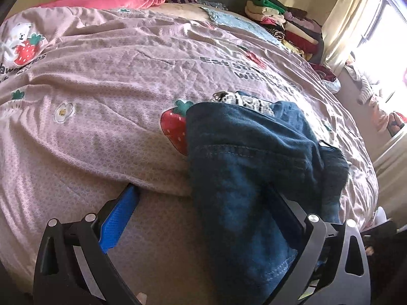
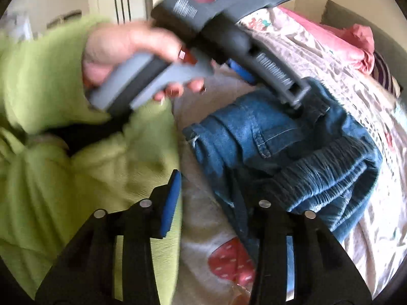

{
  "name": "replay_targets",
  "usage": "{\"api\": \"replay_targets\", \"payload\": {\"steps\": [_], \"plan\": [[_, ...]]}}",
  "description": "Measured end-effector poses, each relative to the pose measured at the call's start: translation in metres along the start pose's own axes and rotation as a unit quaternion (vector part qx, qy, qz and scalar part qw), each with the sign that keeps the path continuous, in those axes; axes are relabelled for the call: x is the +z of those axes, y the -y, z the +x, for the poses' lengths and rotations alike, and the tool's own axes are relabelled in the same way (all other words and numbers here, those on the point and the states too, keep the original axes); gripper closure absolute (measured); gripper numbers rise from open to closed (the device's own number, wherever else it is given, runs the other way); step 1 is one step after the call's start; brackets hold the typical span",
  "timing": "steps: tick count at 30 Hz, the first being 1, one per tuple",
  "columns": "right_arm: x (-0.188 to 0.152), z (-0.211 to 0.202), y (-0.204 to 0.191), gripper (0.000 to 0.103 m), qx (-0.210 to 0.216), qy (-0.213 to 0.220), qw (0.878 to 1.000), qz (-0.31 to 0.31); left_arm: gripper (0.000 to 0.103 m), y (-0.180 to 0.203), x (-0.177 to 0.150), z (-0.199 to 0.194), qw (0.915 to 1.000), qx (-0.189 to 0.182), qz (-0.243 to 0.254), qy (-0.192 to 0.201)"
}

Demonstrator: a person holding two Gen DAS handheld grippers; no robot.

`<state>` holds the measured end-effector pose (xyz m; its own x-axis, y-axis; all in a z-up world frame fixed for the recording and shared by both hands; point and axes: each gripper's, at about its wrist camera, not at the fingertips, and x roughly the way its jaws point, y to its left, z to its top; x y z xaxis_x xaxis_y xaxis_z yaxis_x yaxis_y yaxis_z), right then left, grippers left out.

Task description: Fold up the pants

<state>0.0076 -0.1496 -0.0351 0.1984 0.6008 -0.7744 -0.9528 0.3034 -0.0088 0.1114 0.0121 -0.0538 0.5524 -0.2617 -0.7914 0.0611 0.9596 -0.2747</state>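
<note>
Pink strawberry-print bedspread point(image 1: 101, 81) (rumpled) bears blue jeans point(image 1: 244, 152).

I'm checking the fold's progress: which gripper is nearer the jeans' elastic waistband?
Right. The right gripper sits just beside the waistband; the left gripper is farther up the jeans.

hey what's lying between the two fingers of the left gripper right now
In the left wrist view, bare pink bedsheet on the left, then the blue jeans, draped over the right finger.
</note>
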Motion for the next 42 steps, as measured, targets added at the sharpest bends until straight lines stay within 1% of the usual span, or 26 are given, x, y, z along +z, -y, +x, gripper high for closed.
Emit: {"api": "replay_targets", "payload": {"steps": [3, 5, 8, 9, 11, 14, 18, 22, 24, 26, 28, 31, 34, 37, 39, 40, 41, 42], "plan": [[0.002, -0.036, 0.012, 0.056, -0.011, 0.046, 0.998, 0.041, 0.005, 0.004, -0.002, -0.008, 1.0000, -0.001, 0.005, 0.007], [0.002, -0.052, 0.021, 0.045, -0.025, 0.068, 0.995, 0.066, 0.005, 0.008, -0.002, -0.013, 0.9999, -0.001, 0.009, 0.013], [-0.002, -0.075, 0.038, 0.034, -0.062, 0.092, 0.988, 0.105, 0.005, 0.011, -0.002, -0.019, 0.9997, -0.001, 0.012, 0.019], [-0.003, -0.081, 0.043, 0.032, -0.075, 0.097, 0.985, 0.119, 0.005, 0.012, -0.002, -0.021, 0.9997, -0.001, 0.013, 0.020], [-0.006, -0.089, 0.057, 0.022, -0.106, 0.107, 0.977, 0.150, 0.005, 0.014, -0.002, -0.024, 0.9996, -0.003, 0.014, 0.023], [-0.007, -0.095, 0.078, 0.019, -0.132, 0.121, 0.963, 0.201, 0.005, 0.018, -0.003, -0.029, 0.9995, -0.003, 0.017, 0.027], [-0.017, -0.097, 0.095, 0.019, -0.152, 0.120, 0.949, 0.247, 0.005, 0.020, -0.007, -0.034, 0.9994, -0.008, 0.018, 0.030], [-0.028, -0.084, 0.108, 0.019, -0.150, 0.099, 0.941, 0.287, 0.005, 0.019, -0.013, -0.035, 0.9994, -0.008, 0.018, 0.027], [-0.034, -0.073, 0.115, 0.025, -0.142, 0.086, 0.938, 0.303, 0.005, 0.017, -0.017, -0.032, 0.9996, -0.013, 0.013, 0.023], [-0.041, -0.060, 0.124, 0.035, -0.117, 0.073, 0.935, 0.327, 0.005, 0.016, -0.020, -0.027, 0.9996, -0.023, 0.006, 0.014], [-0.047, -0.049, 0.128, 0.041, -0.100, 0.061, 0.930, 0.349, 0.005, 0.016, -0.023, -0.020, 0.9995, -0.031, 0.003, 0.004], [-0.051, -0.034, 0.137, 0.043, -0.080, 0.051, 0.926, 0.366, 0.005, 0.016, -0.026, -0.012, 0.9992, -0.041, -0.002, -0.002], [-0.053, -0.019, 0.143, 0.045, -0.047, 0.043, 0.924, 0.378, 0.006, 0.016, -0.027, -0.005, 0.9984, -0.056, -0.006, -0.008], [-0.053, -0.008, 0.144, 0.045, -0.027, 0.044, 0.925, 0.376, 0.006, 0.020, -0.028, 0.003, 0.9973, -0.071, -0.014, -0.013], [-0.052, -0.004, 0.146, 0.046, -0.016, 0.052, 0.925, 0.376, 0.006, 0.025, -0.028, 0.005, 0.9969, -0.077, -0.013, -0.012], [-0.050, -0.003, 0.147, 0.049, -0.013, 0.054, 0.926, 0.373, 0.009, 0.026, -0.027, 0.006, 0.9965, -0.082, -0.013, -0.009], [-0.047, -0.002, 0.147, 0.054, -0.011, 0.055, 0.929, 0.366, 0.020, 0.028, -0.026, 0.006, 0.9960, -0.087, -0.016, -0.005], [-0.045, -0.001, 0.147, 0.058, -0.009, 0.056, 0.931, 0.360, 0.024, 0.029, -0.025, 0.006, 0.9960, -0.087, -0.018, -0.003]]}}
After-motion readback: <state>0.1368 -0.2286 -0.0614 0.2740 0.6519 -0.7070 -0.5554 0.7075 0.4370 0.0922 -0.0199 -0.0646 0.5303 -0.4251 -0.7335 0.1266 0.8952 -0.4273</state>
